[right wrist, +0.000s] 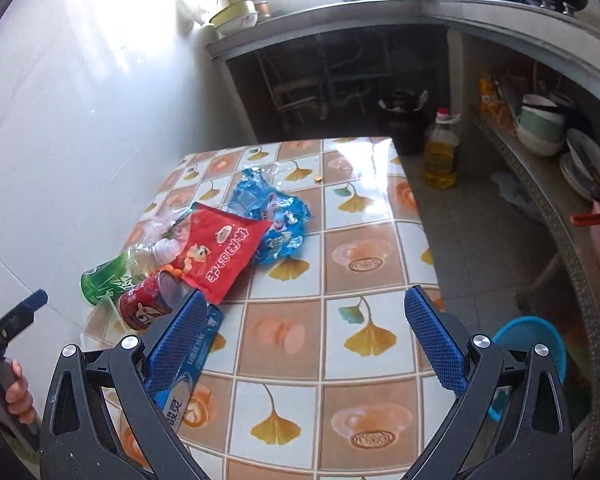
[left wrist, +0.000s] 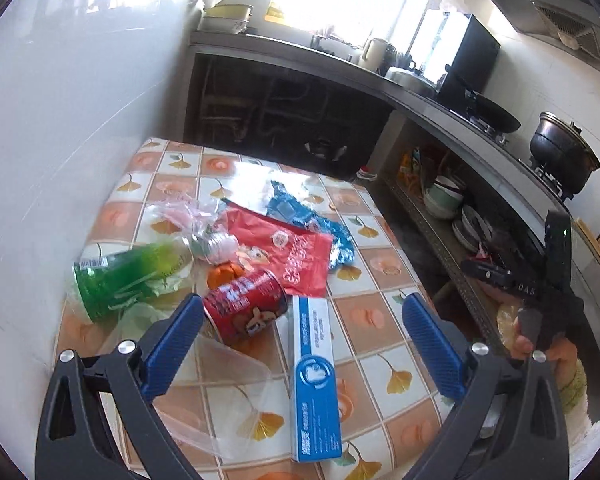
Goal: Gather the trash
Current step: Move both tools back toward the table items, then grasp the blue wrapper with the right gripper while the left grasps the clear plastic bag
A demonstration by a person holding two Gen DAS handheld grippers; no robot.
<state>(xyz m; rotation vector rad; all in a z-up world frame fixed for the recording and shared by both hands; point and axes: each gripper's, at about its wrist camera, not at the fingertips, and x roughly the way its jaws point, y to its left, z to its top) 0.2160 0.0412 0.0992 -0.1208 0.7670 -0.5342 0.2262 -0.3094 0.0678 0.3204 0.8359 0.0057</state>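
Observation:
Trash lies in a heap on the tiled table (left wrist: 380, 292): a red can (left wrist: 246, 306) on its side, a long blue-and-white box (left wrist: 314, 376), a red snack bag (left wrist: 288, 252), a crumpled blue wrapper (left wrist: 312, 220), a green plastic bottle (left wrist: 128, 276) and clear plastic film (left wrist: 224, 396). My left gripper (left wrist: 304, 312) hovers open over the can and box, holding nothing. My right gripper (right wrist: 304, 308) is open too, above bare tiles; its left finger covers part of the box (right wrist: 182, 384). The red bag (right wrist: 220, 252), blue wrapper (right wrist: 272, 216), can (right wrist: 150, 306) and bottle (right wrist: 108, 278) lie to its left.
A white wall (left wrist: 60, 120) borders the table's left side. A counter (right wrist: 420, 8) with shelves of bowls (right wrist: 540, 128) runs behind and to the right. An oil bottle (right wrist: 442, 152) stands on the floor past the table, and a blue basket (right wrist: 532, 344) sits at lower right.

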